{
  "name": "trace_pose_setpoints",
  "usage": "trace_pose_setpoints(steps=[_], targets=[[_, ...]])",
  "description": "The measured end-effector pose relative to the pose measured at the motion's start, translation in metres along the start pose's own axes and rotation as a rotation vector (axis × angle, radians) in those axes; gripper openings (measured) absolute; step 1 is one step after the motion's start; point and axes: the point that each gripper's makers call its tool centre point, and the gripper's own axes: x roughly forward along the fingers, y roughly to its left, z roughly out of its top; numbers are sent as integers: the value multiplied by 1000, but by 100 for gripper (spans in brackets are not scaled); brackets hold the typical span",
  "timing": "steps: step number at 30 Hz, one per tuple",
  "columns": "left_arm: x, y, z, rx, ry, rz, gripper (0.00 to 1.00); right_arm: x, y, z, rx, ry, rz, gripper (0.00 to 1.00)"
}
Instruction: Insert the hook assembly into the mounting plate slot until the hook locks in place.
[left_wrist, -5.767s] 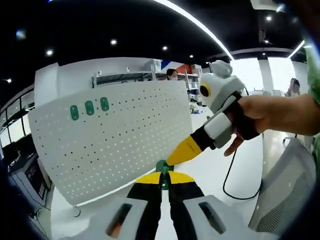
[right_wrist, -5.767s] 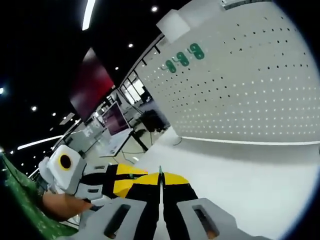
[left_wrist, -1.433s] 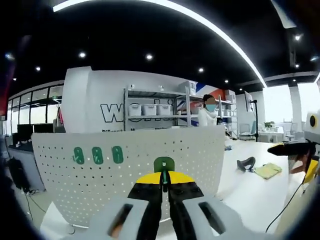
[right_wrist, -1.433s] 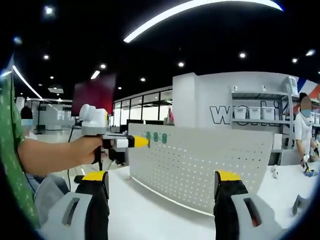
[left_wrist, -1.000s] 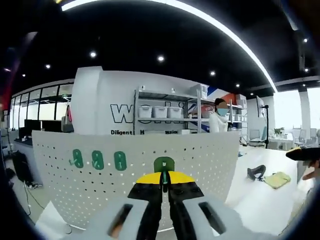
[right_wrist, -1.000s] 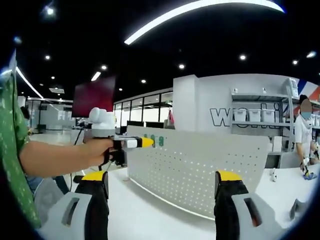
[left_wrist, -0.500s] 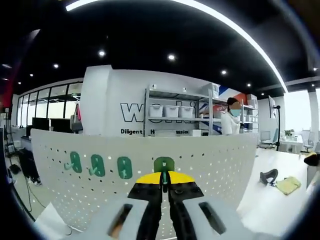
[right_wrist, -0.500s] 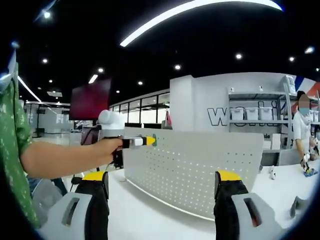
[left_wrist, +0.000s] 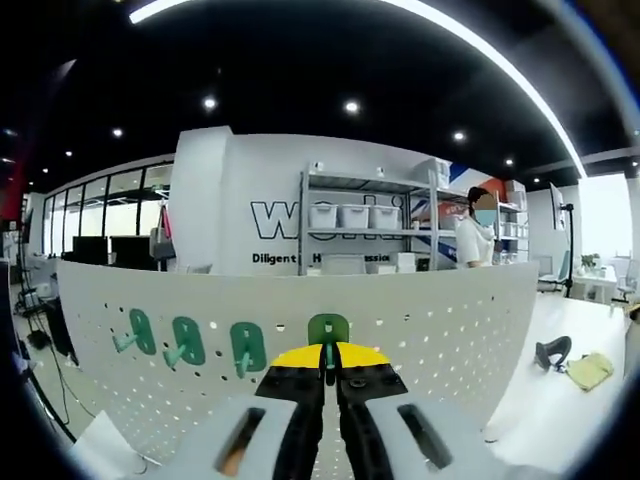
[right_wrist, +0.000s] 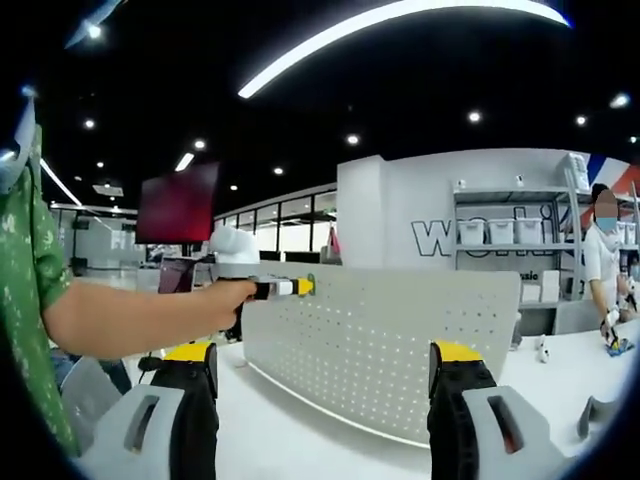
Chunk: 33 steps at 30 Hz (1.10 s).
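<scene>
In the left gripper view, my left gripper is shut on a green hook, held close to the upper part of the white perforated mounting plate. Three green hooks hang on the plate just left of the held one. In the right gripper view, my right gripper stands open with nothing between its jaws, well back from the plate. There the left gripper reaches in from the left on a person's arm, its tip at the plate's top left edge.
The plate stands upright on a white table. A black object and a yellow cloth lie on the table to the right. A person stands by shelving behind the plate.
The left gripper with the green hook has moved nearer the plate, beside the three hung hooks. The right gripper, shut 5.8 s ago, is open and has held still lately.
</scene>
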Motion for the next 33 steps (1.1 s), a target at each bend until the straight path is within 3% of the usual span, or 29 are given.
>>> trace_pose_setpoints(steps=[33], targets=[[13, 3, -5, 32, 26, 31, 3, -1, -7, 7, -21, 3, -12, 88]])
